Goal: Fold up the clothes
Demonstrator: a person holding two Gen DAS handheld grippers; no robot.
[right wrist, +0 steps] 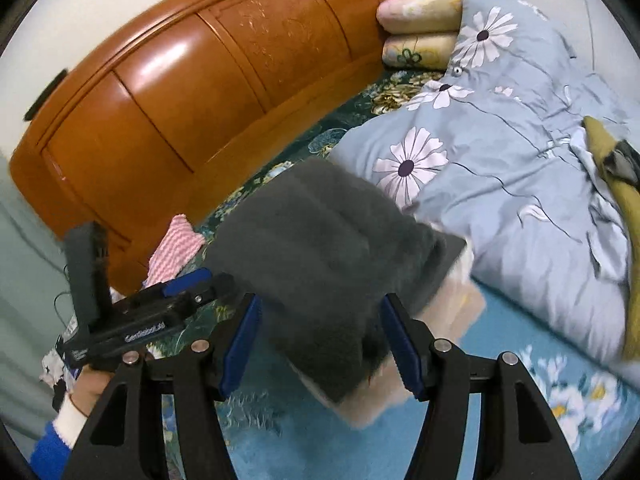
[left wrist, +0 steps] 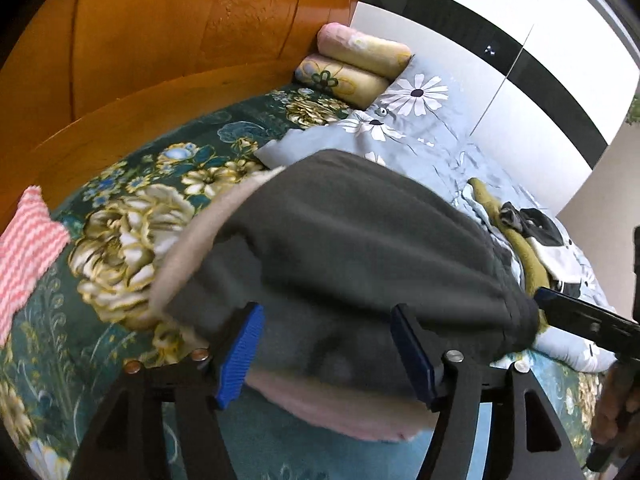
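Filling mid-frame, the fuzzy gray garment (left wrist: 340,248) with pale lining lies between both wide-spread grippers, left gripper (left wrist: 326,354) and right gripper (right wrist: 320,350); floral bedsheet (left wrist: 132,184) lies lower left, wooden headboard (right wrist: 180,92) upper left, blue quilt (right wrist: 520,160) right.

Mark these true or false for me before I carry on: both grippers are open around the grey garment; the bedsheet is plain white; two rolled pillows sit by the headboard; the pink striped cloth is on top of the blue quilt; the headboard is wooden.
1. Both the left gripper and the right gripper stand open, with the grey garment between their fingers. True.
2. The bedsheet is plain white. False: it is dark green with large flowers.
3. Two rolled pillows lie stacked by the headboard. True.
4. The pink striped cloth lies on the blue quilt. False: it lies on the bedsheet, near the headboard.
5. The headboard is wooden. True.
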